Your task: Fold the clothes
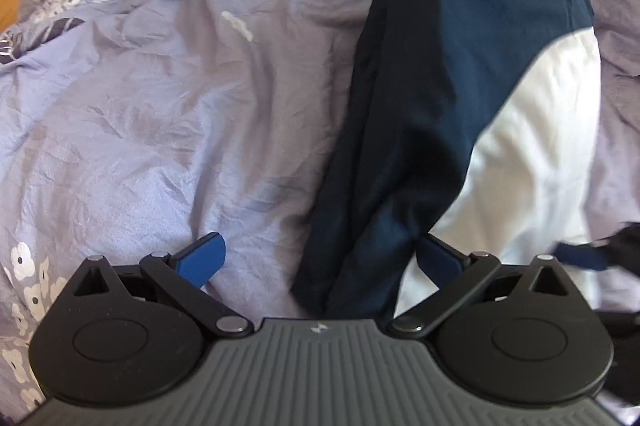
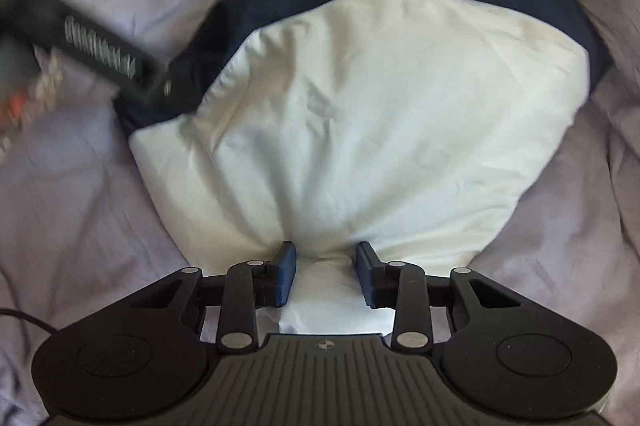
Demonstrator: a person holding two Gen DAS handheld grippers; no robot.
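— Lilac cotton, is that the surface?

— Yes, a crumpled lilac duvet cover (image 1: pixel 160 129) over a bed, with white flowers printed along its left edge. Far off at the left there is a strip of wood, too little to name.

— And the garment?

— A navy and white garment (image 1: pixel 460 85) lies on the duvet, folded into a long narrow shape. Navy cloth is doubled along its left side; a smooth white panel curves down its right.

— The left gripper (image 1: pixel 320 258)?

— Its blue fingers (image 1: pixel 204 258) stand wide apart, gripping nothing, though the navy fold's near end lies between them, against the right one.

— And the right gripper (image 2: pixel 326 274)?

— Half-spread, with a bunched tuft of white cloth between the pads. I cannot tell whether they pinch it. Beyond it the white panel fans out, a navy band behind.
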